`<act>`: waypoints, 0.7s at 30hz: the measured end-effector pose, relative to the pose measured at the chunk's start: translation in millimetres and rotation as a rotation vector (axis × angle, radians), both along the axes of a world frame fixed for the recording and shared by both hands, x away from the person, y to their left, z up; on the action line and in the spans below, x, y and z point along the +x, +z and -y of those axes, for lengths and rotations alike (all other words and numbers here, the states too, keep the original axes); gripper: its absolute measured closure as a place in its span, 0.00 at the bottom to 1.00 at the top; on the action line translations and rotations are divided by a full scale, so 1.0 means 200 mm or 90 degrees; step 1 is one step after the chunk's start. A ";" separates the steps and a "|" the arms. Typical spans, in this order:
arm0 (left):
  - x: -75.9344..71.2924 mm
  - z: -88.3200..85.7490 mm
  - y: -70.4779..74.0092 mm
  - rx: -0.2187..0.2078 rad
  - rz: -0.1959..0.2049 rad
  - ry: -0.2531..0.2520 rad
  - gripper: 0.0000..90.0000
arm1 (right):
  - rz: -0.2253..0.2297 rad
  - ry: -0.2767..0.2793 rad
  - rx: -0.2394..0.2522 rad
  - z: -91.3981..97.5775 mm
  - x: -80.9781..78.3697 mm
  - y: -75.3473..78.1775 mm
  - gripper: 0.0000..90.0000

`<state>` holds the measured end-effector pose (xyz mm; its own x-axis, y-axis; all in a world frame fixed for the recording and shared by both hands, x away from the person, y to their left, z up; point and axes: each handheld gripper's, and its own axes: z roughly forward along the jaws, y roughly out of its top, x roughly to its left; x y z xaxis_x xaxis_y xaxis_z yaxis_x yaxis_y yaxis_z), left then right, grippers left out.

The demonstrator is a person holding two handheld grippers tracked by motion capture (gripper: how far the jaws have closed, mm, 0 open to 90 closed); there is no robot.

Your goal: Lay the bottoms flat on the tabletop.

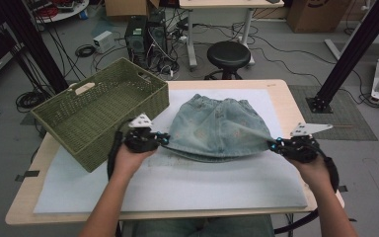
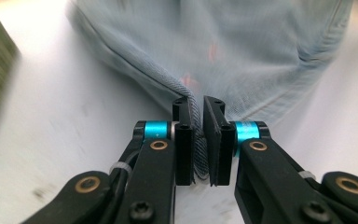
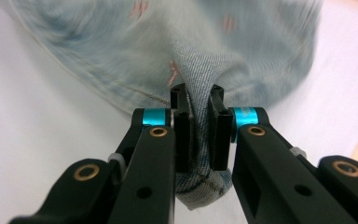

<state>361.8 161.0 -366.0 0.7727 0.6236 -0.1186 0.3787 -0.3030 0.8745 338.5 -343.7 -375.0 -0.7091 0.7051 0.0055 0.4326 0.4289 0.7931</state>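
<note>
A faded denim skirt point(image 1: 217, 128) lies mid-table on white padding point(image 1: 177, 182); the left gripper point(image 1: 164, 140) and right gripper point(image 1: 275, 145) each pinch its hem corners. A woven green basket point(image 1: 98, 111) sits at the left edge.

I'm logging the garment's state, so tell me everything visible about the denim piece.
The denim garment is pale, faded blue with small pinkish marks and a stitched hem. It lies on the white mat, beside the green woven basket. The left gripper and right gripper each pinch a near corner, pulling the edge out sideways.
</note>
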 end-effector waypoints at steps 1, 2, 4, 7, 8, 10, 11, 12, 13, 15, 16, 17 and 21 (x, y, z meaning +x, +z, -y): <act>-0.03 -0.03 0.07 -0.022 0.020 -0.002 0.92 | 0.016 0.004 0.019 0.01 -0.02 0.05 0.93; -0.04 -0.05 0.12 -0.033 0.033 -0.007 0.92 | 0.030 0.012 0.046 0.01 -0.04 0.11 0.93; -0.07 -0.06 0.17 -0.029 0.063 -0.012 0.91 | 0.031 0.012 0.077 0.02 -0.05 0.17 0.83; -0.07 -0.04 0.17 -0.026 0.092 0.015 0.61 | 0.049 -0.022 0.103 0.03 -0.06 0.19 0.65; -0.06 -0.04 0.15 -0.023 0.082 0.016 0.55 | 0.048 -0.033 0.102 0.04 -0.06 0.18 0.64; -0.03 -0.01 0.10 -0.009 0.060 0.020 0.50 | 0.038 -0.046 0.096 0.04 -0.05 0.14 0.63; -0.02 0.00 0.06 0.001 0.047 0.016 0.49 | 0.024 -0.048 0.088 0.04 -0.03 0.11 0.63; 0.00 0.02 0.03 0.010 0.034 0.014 0.49 | 0.017 -0.050 0.075 0.03 -0.02 0.09 0.62; 0.02 0.03 -0.01 0.016 0.021 0.017 0.49 | 0.011 -0.057 0.064 0.02 -0.01 0.06 0.59; 0.05 0.05 -0.07 0.032 -0.001 0.030 0.47 | -0.012 -0.064 0.045 0.00 0.02 0.00 0.58; 0.07 0.06 -0.11 0.039 -0.009 0.035 0.46 | -0.021 -0.075 0.024 -0.01 0.03 -0.04 0.56; 0.08 0.07 -0.13 0.044 -0.021 0.042 0.44 | -0.034 -0.080 0.011 -0.02 0.05 -0.07 0.55; 0.15 0.10 -0.20 0.045 -0.039 0.058 0.40 | -0.067 -0.086 -0.025 -0.05 0.11 -0.18 0.55</act>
